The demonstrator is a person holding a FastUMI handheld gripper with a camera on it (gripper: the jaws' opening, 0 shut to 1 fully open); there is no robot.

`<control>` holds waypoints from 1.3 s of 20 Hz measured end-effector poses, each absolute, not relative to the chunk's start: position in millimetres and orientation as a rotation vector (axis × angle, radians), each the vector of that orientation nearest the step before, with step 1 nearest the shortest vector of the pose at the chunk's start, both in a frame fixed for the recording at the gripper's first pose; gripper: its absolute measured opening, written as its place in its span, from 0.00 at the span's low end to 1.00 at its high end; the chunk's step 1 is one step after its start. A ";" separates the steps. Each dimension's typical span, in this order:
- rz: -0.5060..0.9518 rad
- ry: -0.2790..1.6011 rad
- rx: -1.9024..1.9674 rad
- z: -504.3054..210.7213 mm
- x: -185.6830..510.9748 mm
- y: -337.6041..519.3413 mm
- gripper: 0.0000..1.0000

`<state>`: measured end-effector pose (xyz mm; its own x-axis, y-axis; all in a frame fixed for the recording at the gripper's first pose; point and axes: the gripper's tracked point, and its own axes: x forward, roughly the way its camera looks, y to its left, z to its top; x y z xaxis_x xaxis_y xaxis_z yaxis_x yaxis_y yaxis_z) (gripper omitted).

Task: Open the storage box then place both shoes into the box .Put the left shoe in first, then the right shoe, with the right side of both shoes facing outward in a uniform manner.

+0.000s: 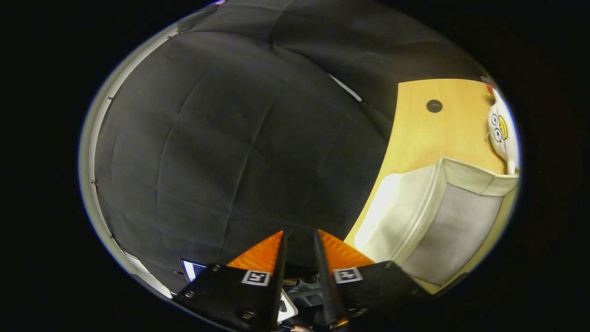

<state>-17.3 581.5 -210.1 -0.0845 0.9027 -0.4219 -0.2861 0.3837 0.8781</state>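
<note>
Two tool (pixel 299 240) fingers nearly closed, empty, beside storage box (pixel 433 216); no legible writing.

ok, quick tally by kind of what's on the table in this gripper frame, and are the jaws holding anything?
Fabric storage box: 1
Plush toy, white, at the table's far side beyond the box: 1
Round dark hole in the wooden table: 1
Shoes: 0
Total: 3

Gripper: jaws stand a little apart with nothing between them, pointed at the black cloth wall beside the table.
</note>
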 end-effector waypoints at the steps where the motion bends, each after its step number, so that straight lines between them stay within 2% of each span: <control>1: 1.092 1.281 0.640 -210.9 -15.0 568.6 0.44; 3: 1.052 1.274 0.645 -218.4 -6.2 541.7 0.48; 5: 1.007 1.273 0.647 -228.2 4.8 511.4 0.63; 6: 0.988 1.272 0.649 -232.4 3.7 502.8 0.63; 7: 0.973 1.269 0.645 -239.3 2.0 486.2 0.69; 9: 0.940 1.250 0.609 -253.0 3.8 450.1 0.90; 11: 0.907 1.223 0.541 -263.6 1.6 410.2 0.96; 18: 0.772 1.228 0.438 -299.1 -22.8 296.2 0.96; 26: 0.632 1.276 0.390 -341.3 -44.9 207.5 0.96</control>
